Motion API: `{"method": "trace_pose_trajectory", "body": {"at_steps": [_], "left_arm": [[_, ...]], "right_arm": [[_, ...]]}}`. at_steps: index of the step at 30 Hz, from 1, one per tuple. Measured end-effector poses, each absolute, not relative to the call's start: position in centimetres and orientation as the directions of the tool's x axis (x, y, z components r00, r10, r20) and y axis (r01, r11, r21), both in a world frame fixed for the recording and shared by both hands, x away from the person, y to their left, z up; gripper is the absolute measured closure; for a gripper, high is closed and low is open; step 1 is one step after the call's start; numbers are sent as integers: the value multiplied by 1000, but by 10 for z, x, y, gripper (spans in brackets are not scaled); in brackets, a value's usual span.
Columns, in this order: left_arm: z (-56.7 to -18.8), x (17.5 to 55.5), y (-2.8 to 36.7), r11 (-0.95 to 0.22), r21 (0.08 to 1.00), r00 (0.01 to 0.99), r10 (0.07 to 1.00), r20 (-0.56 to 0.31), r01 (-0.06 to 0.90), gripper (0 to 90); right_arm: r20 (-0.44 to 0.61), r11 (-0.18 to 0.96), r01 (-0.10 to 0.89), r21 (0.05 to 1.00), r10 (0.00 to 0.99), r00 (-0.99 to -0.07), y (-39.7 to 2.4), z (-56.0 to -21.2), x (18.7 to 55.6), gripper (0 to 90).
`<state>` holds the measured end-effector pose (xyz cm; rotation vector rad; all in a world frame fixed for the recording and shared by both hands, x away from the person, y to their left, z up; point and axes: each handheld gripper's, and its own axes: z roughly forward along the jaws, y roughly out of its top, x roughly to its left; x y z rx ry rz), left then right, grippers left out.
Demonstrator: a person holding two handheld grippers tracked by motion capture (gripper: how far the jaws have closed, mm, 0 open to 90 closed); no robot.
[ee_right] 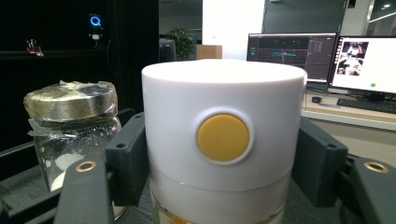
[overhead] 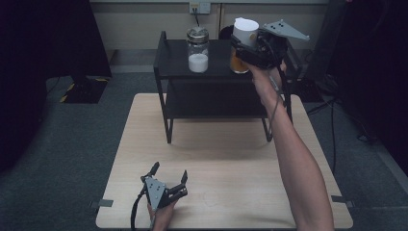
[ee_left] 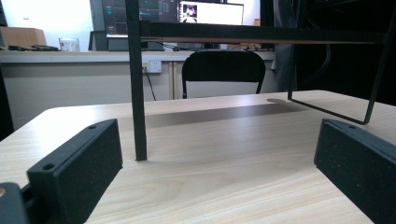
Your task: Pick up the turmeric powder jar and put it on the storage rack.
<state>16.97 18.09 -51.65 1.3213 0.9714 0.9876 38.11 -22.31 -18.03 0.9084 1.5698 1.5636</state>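
A jar with a white lid [overhead: 244, 32] and orange contents is held over the right part of the black shelf's top [overhead: 216, 60]. My right gripper [overhead: 248, 48] is shut on the jar; in the right gripper view both black jaws press the sides of its white lid [ee_right: 223, 135], which has a round yellow button. A glass jar with a metal lid [overhead: 197, 49] [ee_right: 70, 130], part full of white powder, stands on the shelf top to the left. My left gripper [overhead: 168, 174] [ee_left: 219, 154] rests open on the wooden table [overhead: 221, 159] near its front edge, nothing between its jaws.
The black two-level shelf stands at the table's far side; its front left leg [ee_left: 136, 84] rises just ahead of my left gripper. A cable runs from a wall socket [overhead: 198, 6] behind the shelf. Desks, monitors and a black chair [ee_left: 223, 70] stand beyond.
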Motion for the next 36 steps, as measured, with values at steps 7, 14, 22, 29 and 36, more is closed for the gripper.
{"method": "trace_pose_trajectory", "body": {"at_steps": [7, 14, 22, 29, 36], "left_arm": [[-517, 170, 181, 8, 1000, 301, 954, -2, -18, 4], [-517, 170, 181, 8, 1000, 301, 954, -2, -18, 4], [-516, 170, 181, 5, 1000, 301, 954, 0, -18, 5], [-516, 170, 181, 7, 1000, 301, 954, -2, -17, 5], [-517, 170, 181, 8, 1000, 300, 954, -2, -18, 5]], "right_arm": [[17, -12, 14, 1000, 853, -522, -233, -178, 385, 179], [8, -28, -30, 999, 850, -527, -235, -181, 380, 26], [9, -25, -25, 999, 865, -501, -243, -189, 364, 15], [16, -44, -46, 998, 874, -487, -258, -193, 345, 17], [-6, -39, -80, 996, 869, -494, -269, -213, 319, 18]]}}
